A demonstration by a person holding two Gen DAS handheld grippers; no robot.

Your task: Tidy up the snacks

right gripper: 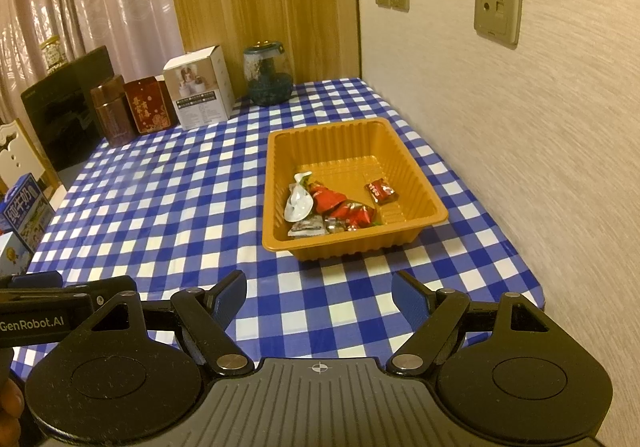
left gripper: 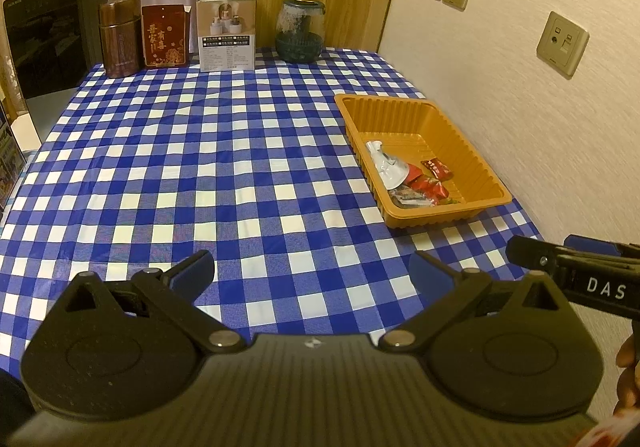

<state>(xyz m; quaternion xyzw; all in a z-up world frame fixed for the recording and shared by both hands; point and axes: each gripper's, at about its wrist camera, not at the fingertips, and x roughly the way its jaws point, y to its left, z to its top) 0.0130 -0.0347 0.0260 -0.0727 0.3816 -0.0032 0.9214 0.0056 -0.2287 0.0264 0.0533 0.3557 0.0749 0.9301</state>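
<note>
An orange plastic tray sits on the blue checked tablecloth by the right wall. Several wrapped snacks lie in its near end: a white packet, red packets and a separate red candy. My left gripper is open and empty above the cloth, left of and nearer than the tray. My right gripper is open and empty, just short of the tray's near edge; it also shows in the left wrist view.
Along the back stand a brown tin, a red box, a white carton and a glass jar. A black appliance stands at the far left. Milk cartons sit past the left edge. Wall sockets are on the right.
</note>
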